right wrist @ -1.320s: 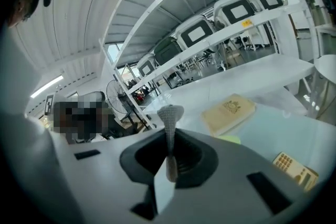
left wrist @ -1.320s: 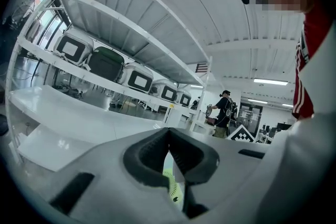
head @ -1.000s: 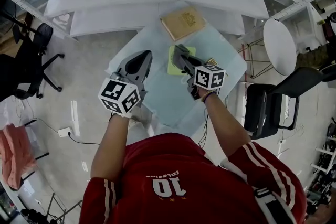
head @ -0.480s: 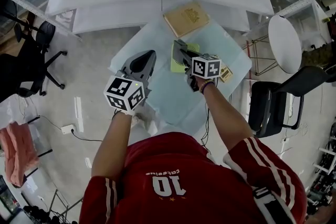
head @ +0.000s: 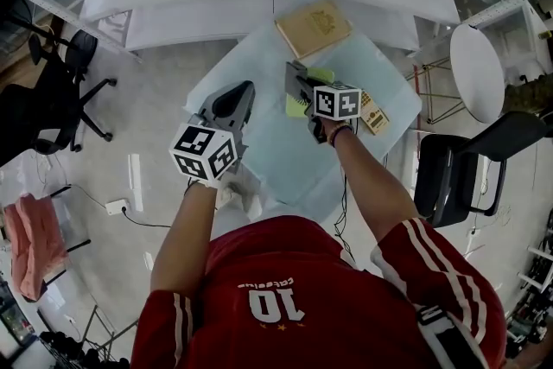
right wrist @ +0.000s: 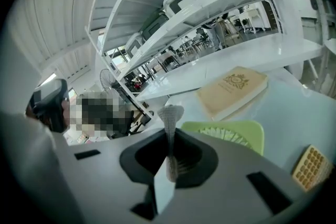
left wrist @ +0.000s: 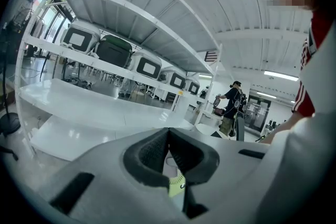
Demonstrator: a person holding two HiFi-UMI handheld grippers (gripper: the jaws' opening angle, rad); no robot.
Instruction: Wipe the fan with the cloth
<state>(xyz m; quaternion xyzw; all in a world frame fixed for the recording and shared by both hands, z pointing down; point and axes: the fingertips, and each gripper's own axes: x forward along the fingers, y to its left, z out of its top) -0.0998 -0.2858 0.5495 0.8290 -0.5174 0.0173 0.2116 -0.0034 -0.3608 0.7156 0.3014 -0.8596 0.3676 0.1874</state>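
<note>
On the glass table [head: 270, 158], the yellow-green fan [right wrist: 231, 134] sits just below the right gripper [right wrist: 169, 152], whose jaws pinch a pale cloth [right wrist: 170, 115] upright. Beyond the fan lies a tan book [right wrist: 231, 89], and a waffle-patterned block [right wrist: 311, 168] off right. The left gripper [left wrist: 168, 136] hovers alongside, jaws pressed together on nothing.

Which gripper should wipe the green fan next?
Right. The right gripper has the pale woven cloth pinched in its jaws, with the lime-green plastic fan directly ahead. The left gripper is shut, empty, and off to the fan's side.
</note>
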